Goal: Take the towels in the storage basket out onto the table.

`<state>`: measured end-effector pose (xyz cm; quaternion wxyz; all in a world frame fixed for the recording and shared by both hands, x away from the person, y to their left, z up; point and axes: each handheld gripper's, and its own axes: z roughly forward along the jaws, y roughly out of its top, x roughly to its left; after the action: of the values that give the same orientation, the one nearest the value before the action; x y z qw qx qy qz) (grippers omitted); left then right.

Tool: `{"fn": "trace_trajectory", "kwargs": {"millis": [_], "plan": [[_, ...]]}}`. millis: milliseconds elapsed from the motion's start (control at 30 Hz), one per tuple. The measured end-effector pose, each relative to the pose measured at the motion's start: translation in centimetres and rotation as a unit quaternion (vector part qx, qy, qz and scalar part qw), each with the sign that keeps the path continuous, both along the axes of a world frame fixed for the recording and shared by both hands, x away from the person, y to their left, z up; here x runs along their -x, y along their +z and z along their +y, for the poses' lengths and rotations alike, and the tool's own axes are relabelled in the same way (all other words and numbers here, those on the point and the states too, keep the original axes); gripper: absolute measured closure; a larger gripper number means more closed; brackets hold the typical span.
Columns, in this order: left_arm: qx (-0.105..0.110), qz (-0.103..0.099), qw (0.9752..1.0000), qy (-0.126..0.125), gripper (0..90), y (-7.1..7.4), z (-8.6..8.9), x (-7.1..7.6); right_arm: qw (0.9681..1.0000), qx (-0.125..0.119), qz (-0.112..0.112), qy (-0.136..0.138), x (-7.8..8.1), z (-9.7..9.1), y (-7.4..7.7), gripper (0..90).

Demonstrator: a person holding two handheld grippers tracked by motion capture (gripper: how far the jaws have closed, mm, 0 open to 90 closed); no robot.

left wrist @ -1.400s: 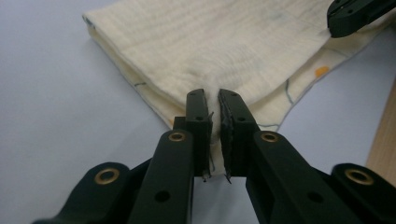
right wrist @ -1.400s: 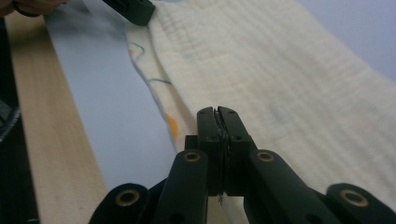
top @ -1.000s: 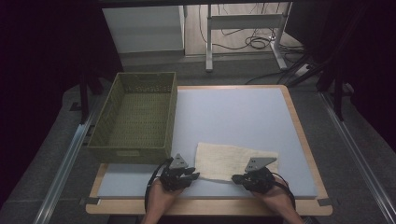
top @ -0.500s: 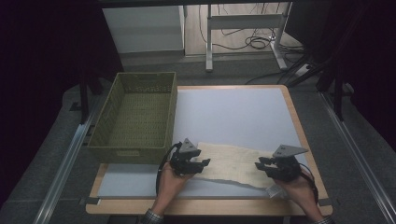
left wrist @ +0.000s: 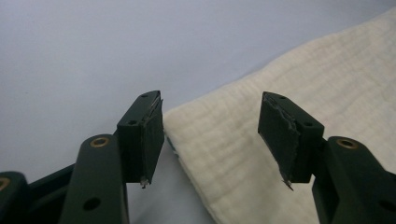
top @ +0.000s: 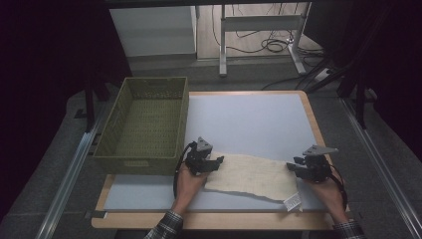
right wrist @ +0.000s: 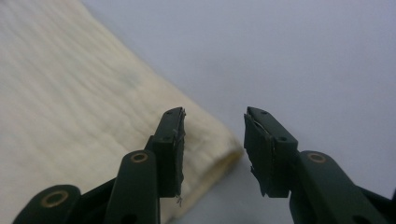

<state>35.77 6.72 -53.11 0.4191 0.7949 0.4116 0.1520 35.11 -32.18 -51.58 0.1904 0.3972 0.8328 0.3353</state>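
A cream cloth (top: 251, 175) lies flat on the blue-grey table top (top: 249, 119) near its front edge, with a white tag (top: 293, 201) at its front right corner. My left gripper (top: 217, 163) is at the cloth's left end. Its jaws have just been opening, and the cloth's corner (left wrist: 219, 154) lies below the gap of the left gripper (left wrist: 212, 135), untouched by the pads. My right gripper (top: 292, 167) is at the cloth's right end, its jaws also just opening. In its own view the right gripper (right wrist: 212, 147) stands over the cloth's folded edge (right wrist: 205, 135) without pressing it.
An empty olive woven basket (top: 144, 124) stands on the table's left side, close to my left hand. The wooden table rim (top: 311, 117) runs along the right. Metal rails (top: 69, 169) flank the table, and cables lie on the floor behind it.
Both hands moved away from the table's front edge, the right one also outward to the right. Both pairs of jaws opened and let go of the cloth, which now lies spread flat.
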Motion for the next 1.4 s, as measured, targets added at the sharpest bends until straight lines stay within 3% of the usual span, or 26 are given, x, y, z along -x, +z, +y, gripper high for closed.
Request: {"fn": "trace_trajectory", "kwargs": {"millis": [100, 167, 267, 333, 633, 767, 933, 1033, 1167, 1233, 1300, 1400], "plan": [[0.002, -0.001, 1.0, 0.005, 39.9, 0.1, 0.1, -0.3, 0.9993, -0.034, 0.013, 0.003, 0.2, -0.5, -0.5, 79.0], [0.004, -0.001, 0.9999, 0.011, 40.3, 0.2, 0.1, -0.5, 0.9993, -0.031, 0.011, 0.015, 0.5, -0.3, -0.5, 85.8], [0.015, -0.001, 0.9998, 0.015, 40.7, 0.3, 0.0, -0.6, 0.9999, -0.006, 0.001, 0.014, 0.2, 0.0, 0.0, 86.7], [0.014, -0.003, 0.9998, 0.013, 40.7, 0.3, -0.2, -0.7, 0.9998, -0.014, -0.001, 0.011, -0.6, -0.3, 0.5, 86.7], [0.017, -0.001, 0.9998, 0.01, 42.2, 0.2, -0.9, -1.4, 0.9998, 0.005, -0.017, -0.006, -5.2, -1.1, 1.1, 86.5], [0.018, 0.002, 0.9998, 0.009, 42.2, 0.1, -1.0, -1.6, 0.9999, 0.003, -0.007, -0.015, -7.0, -1.6, 0.7, 86.0], [0.001, 0.007, 0.9999, 0.008, 42.2, -0.3, -1.4, -2.0, 0.9995, -0.023, 0.006, -0.019, -7.1, -2.0, 0.4, 82.6], [-0.04, 0.008, 0.9991, 0.008, 41.6, -0.9, -1.8, -2.4, 0.9991, -0.036, 0.001, -0.023, -6.6, -2.4, 0.8, 76.2], [-0.06, 0.002, 0.9982, -0.002, 36.8, -1.0, -1.9, -2.7, 0.9981, -0.055, 0.012, -0.025, -5.9, -3.0, 1.6, 67.0], [-0.061, 0.004, 0.9981, -0.004, 32.4, -1.0, -1.8, -3.0, 0.998, -0.057, 0.014, -0.023, -5.4, -3.1, 1.8, 63.0], [-0.046, 0.025, 0.9986, 0.0, 28.1, -1.1, -1.4, -3.4, 0.9975, -0.064, 0.024, -0.018, -4.9, -3.2, 2.0, 56.6], [-0.046, 0.023, 0.9987, -0.003, 27.3, -1.1, -1.4, -3.4, 0.997, -0.067, 0.033, -0.019, -4.1, -3.1, 2.0, 49.6]]}}
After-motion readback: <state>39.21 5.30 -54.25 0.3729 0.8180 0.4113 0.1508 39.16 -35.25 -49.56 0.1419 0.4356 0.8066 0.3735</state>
